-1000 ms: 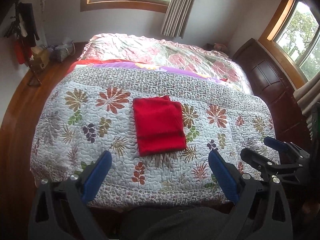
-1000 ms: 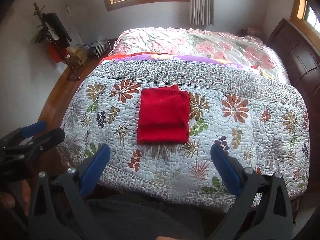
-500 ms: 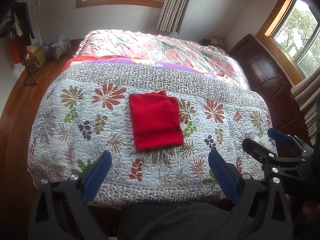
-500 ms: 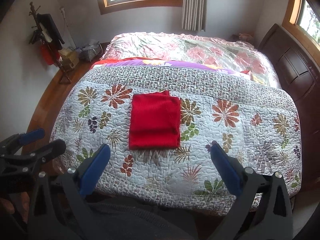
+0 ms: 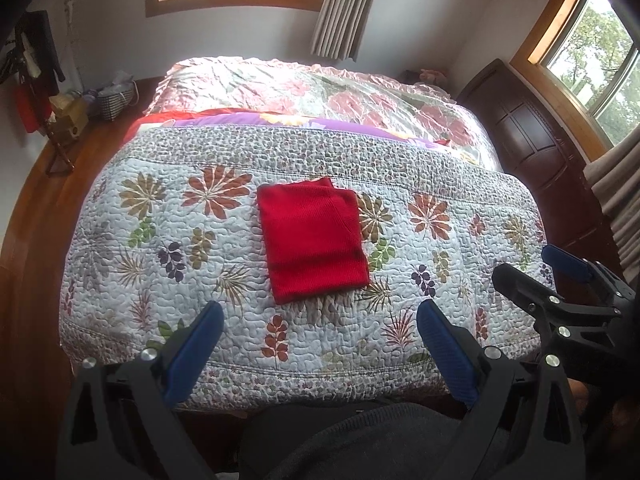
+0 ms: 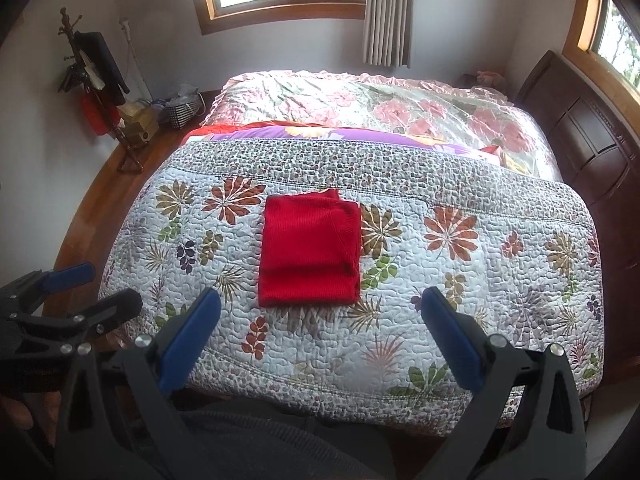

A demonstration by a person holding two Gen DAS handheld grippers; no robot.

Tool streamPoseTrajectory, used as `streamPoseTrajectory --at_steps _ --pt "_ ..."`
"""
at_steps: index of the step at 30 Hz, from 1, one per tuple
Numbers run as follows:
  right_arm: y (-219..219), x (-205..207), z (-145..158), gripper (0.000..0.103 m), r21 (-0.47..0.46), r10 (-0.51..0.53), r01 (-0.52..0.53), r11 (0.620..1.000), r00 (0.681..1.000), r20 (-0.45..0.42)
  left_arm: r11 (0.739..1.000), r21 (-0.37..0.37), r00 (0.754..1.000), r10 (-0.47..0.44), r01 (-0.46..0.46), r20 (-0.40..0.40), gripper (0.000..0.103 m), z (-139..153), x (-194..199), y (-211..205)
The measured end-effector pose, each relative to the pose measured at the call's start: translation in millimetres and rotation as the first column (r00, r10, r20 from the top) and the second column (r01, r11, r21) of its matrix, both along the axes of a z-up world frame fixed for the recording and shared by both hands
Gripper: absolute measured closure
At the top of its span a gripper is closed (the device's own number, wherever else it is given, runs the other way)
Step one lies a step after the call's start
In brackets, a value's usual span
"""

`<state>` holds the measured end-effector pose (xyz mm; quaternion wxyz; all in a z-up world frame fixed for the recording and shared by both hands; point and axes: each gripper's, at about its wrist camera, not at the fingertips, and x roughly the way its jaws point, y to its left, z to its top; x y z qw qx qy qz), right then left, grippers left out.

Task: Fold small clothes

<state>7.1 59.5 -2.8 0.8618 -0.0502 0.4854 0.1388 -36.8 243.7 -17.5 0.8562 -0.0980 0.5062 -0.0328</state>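
The red garment [image 5: 314, 238] is seen lying folded into a neat rectangle at the middle of the quilt [image 5: 460, 248], so the folding is judged done or nearly so. Both the left gripper [image 5: 320, 334] and right gripper [image 6: 320, 320] are held back over the near bed edge, jaws apart and empty. If a further fold is wanted, the near hem would have to be reached; open quilt is left on every side.
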Motion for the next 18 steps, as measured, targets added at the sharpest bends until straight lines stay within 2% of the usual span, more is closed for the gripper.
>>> streamPoseTrajectory --at_steps 18 --pt "0.2 5.5 1.7 0.003 0.003 0.015 -0.015 1.0 1.0 0.008 1.0 0.006 1.0 -0.008 0.009 -0.011 0.006 -1.4 5.6 -3.3"
